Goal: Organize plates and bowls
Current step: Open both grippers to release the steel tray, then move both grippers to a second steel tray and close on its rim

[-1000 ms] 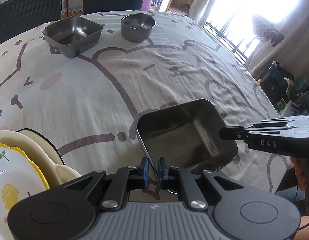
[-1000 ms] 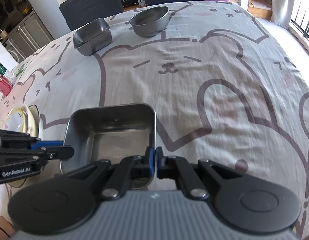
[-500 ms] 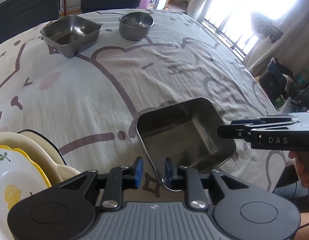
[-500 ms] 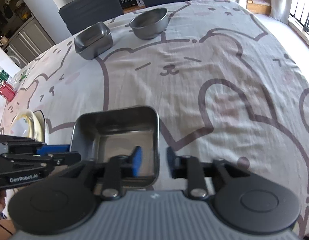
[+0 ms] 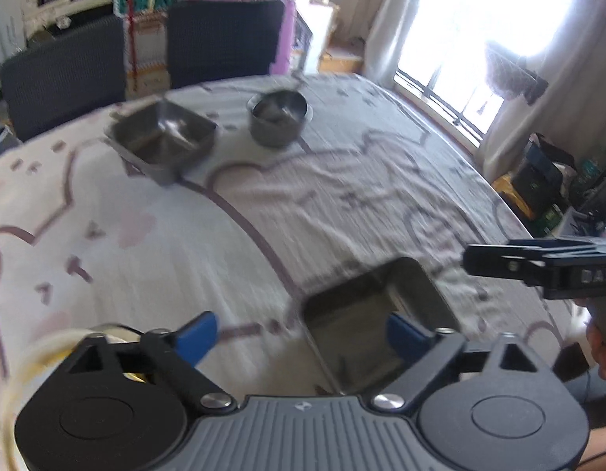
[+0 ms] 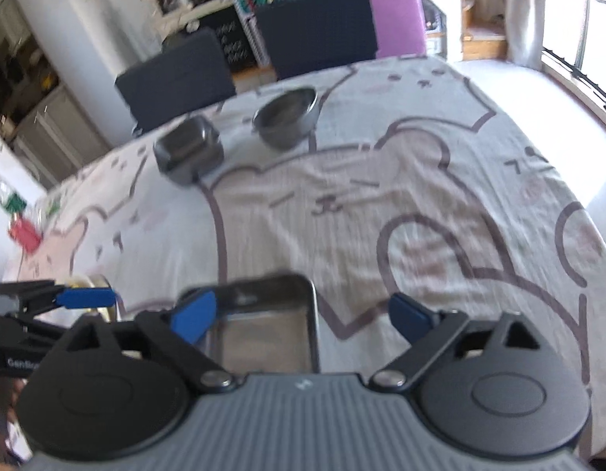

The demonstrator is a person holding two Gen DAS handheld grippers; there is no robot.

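A square steel dish (image 5: 377,314) (image 6: 263,329) rests on the bear-print tablecloth close in front of both grippers. My left gripper (image 5: 301,333) hangs above the dish's left rim, its jaws opening wide, pads clear of the metal. My right gripper (image 6: 301,316) hovers over the dish's right rim, jaws also opening, nothing gripped; it shows from the side in the left wrist view (image 5: 538,271). A second square steel dish (image 5: 163,139) (image 6: 189,149) and a round steel bowl (image 5: 279,117) (image 6: 287,117) stand at the far side. Cream and yellow plates (image 5: 40,353) lie at the near left, blurred.
Two dark chairs (image 5: 63,78) (image 6: 318,27) stand behind the far edge of the table. A red item (image 6: 24,231) sits at the table's left edge. The table's right edge drops off toward the window and floor clutter (image 5: 538,180).
Both grippers let go of the near square dish's rim and spread their jaws wide. Both have lifted away, so the dish sits lower in each view.
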